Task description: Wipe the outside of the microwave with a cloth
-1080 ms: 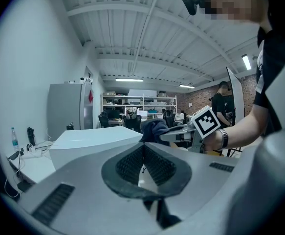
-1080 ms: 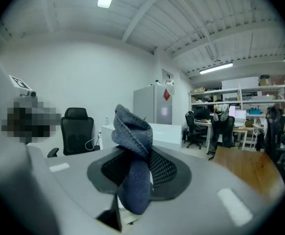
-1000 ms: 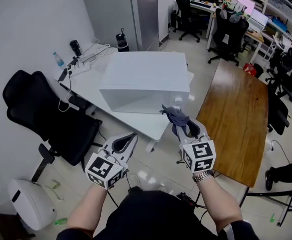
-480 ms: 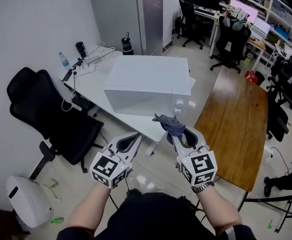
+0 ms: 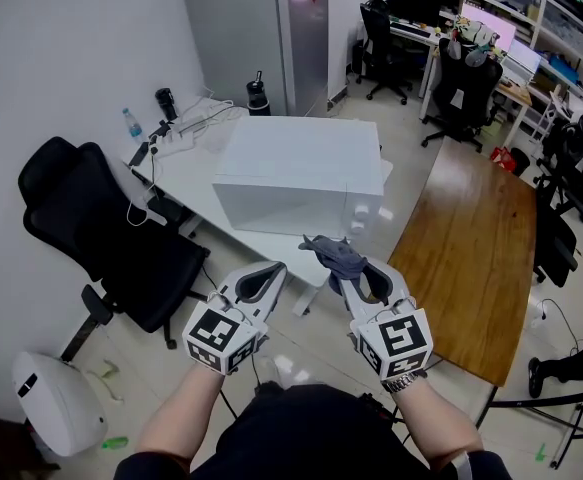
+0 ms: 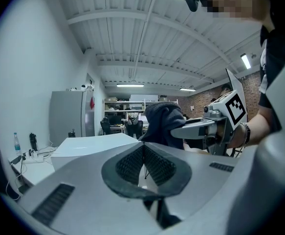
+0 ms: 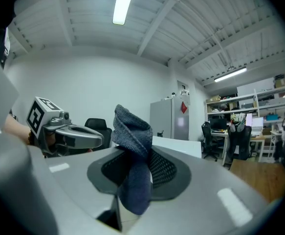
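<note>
The right gripper [image 5: 359, 273] clamps a grey cloth [image 5: 335, 255], whose bunched end stands up above the jaws, in the air near the front of the white microwave [image 5: 296, 168]. Beside it hovers the left gripper [image 5: 264, 278], jaws pressed together on nothing. The microwave sits on a white table [image 5: 181, 178], between a black office chair [image 5: 91, 233] and a wooden table [image 5: 466, 233].

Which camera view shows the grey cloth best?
The right gripper view: the cloth fills the centre, pinched between the jaws. The head view shows it small; the left gripper view shows only its bunched end.
</note>
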A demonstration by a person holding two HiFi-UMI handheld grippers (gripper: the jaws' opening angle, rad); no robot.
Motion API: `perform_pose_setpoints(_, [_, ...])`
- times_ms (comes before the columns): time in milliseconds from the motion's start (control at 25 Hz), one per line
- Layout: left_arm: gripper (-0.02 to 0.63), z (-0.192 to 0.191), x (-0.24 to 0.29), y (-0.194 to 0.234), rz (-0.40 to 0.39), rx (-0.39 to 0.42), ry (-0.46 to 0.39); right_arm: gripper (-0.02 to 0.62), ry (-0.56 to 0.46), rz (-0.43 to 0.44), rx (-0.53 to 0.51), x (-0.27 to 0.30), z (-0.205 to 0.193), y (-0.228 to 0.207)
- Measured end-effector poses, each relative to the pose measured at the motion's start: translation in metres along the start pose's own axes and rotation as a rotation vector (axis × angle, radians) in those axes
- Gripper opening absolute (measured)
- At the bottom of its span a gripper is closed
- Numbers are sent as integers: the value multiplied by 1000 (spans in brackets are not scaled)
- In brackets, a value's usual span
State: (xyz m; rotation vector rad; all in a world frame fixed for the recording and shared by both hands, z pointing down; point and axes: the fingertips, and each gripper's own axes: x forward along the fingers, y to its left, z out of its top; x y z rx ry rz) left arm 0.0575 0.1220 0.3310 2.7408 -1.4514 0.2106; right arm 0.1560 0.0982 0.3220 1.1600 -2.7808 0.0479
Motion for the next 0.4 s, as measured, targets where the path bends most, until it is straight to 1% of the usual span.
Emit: perform_pose_setpoints(400, [5,-2,4,5,1,-9,8,103,-3,3,-2,5,3,0])
